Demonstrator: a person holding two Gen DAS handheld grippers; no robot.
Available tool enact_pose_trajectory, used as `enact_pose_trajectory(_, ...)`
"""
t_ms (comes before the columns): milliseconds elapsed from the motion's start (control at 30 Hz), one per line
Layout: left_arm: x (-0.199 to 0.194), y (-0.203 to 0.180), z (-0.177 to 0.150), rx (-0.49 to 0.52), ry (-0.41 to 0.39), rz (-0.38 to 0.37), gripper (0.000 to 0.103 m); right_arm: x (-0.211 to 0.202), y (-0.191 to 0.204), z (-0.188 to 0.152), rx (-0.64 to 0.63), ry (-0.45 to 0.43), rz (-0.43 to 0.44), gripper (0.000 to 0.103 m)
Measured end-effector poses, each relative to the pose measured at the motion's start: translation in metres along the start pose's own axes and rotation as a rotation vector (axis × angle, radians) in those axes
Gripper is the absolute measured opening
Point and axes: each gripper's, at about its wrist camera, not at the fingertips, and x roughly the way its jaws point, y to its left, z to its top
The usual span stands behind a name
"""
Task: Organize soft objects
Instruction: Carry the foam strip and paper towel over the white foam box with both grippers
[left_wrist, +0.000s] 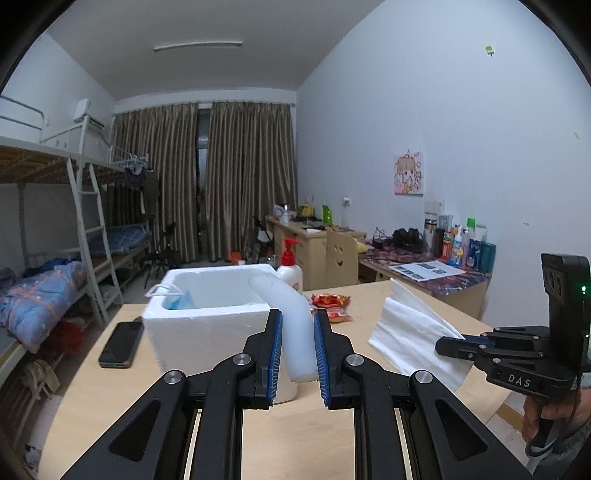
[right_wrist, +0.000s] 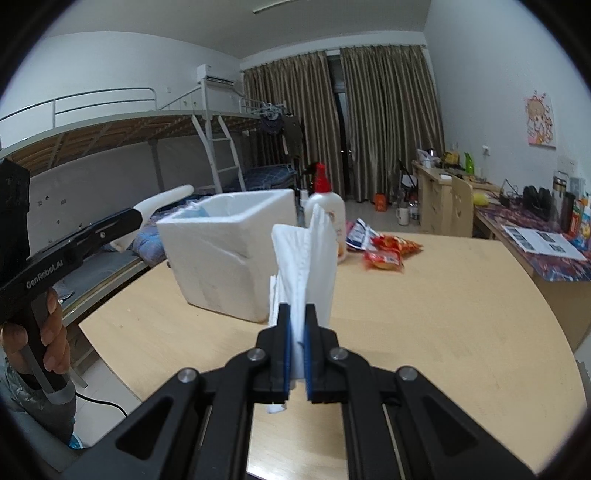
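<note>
My left gripper (left_wrist: 297, 314) is shut on a bent white foam tube (left_wrist: 291, 314), whose far end arches over the near rim of a white foam box (left_wrist: 207, 325). The box stands on the wooden table (left_wrist: 332, 435) and has a blue face mask (left_wrist: 181, 300) lying inside. In the right wrist view the same tube (right_wrist: 162, 201) sticks out of the left gripper (right_wrist: 138, 214) just left of the box (right_wrist: 221, 254). My right gripper (right_wrist: 297, 308) is shut on a folded stack of white tissue paper (right_wrist: 306, 258), held upright above the table right of the box.
A black phone (left_wrist: 122, 343) lies left of the box. Behind the box stand a white pump bottle (left_wrist: 290, 271) and red snack packets (left_wrist: 330, 301). Bunk beds (left_wrist: 55, 258) fill the left side; cluttered desks (left_wrist: 424, 266) line the right wall.
</note>
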Motion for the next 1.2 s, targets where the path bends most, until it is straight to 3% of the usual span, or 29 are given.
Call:
enact_pose_trajectory(700,-0.061,0.065,-0.014,-0.049,-0.043,0.147,0.018,0.028,0.069,0.018,-0.123,-0.011,0.167,0.008)
enact_pose_trajectory(1200,-0.063,0.066,-0.011,-0.046,-0.04,0.125,0.018,0.036,0.085,0.025,-0.149,-0.003,0.188,0.008)
